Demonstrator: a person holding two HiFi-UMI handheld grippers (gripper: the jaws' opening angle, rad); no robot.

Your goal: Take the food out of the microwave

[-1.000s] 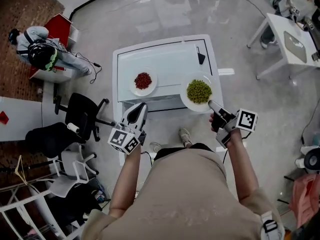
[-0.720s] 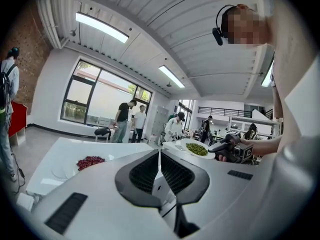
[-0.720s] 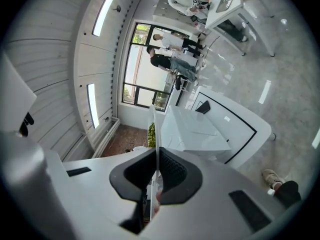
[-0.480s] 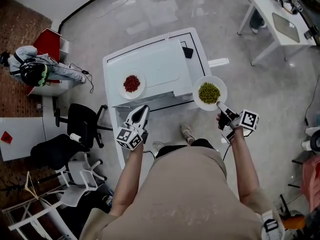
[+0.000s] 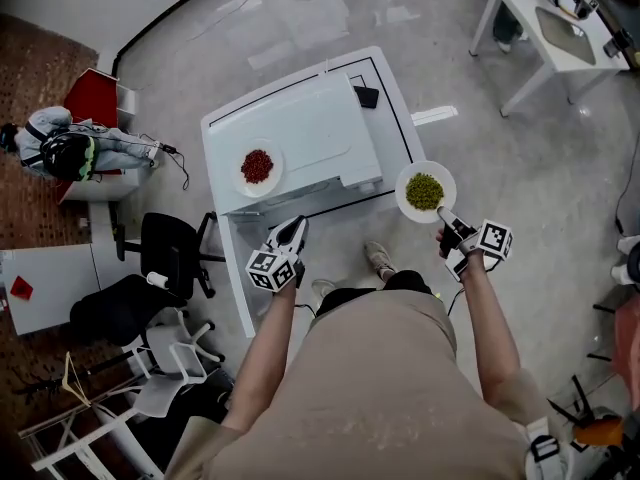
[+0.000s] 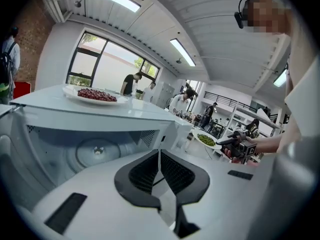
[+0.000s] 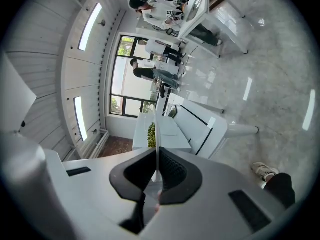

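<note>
A white microwave [image 5: 300,128] stands on a white table [image 5: 395,108]. The left gripper view looks into its open cavity, where the glass turntable [image 6: 97,151] is bare. A plate of red food [image 5: 258,166] rests on the microwave's top. My right gripper [image 5: 441,213] is shut on the rim of a white plate of green peas [image 5: 425,190], held out past the table's right front corner. In the right gripper view that plate [image 7: 156,129] stands edge-on between the pads. My left gripper [image 5: 296,227] is shut and holds nothing, in front of the microwave's opening.
A small black object [image 5: 366,97] lies at the table's back right. A black office chair [image 5: 160,248] and white chairs stand to the left. A person [image 5: 70,148] sits on the floor at far left. Another white table [image 5: 540,28] is at upper right.
Both grippers have come down and back from the microwave. The plate of peas has travelled right with the right gripper, from over the table to beyond its corner.
</note>
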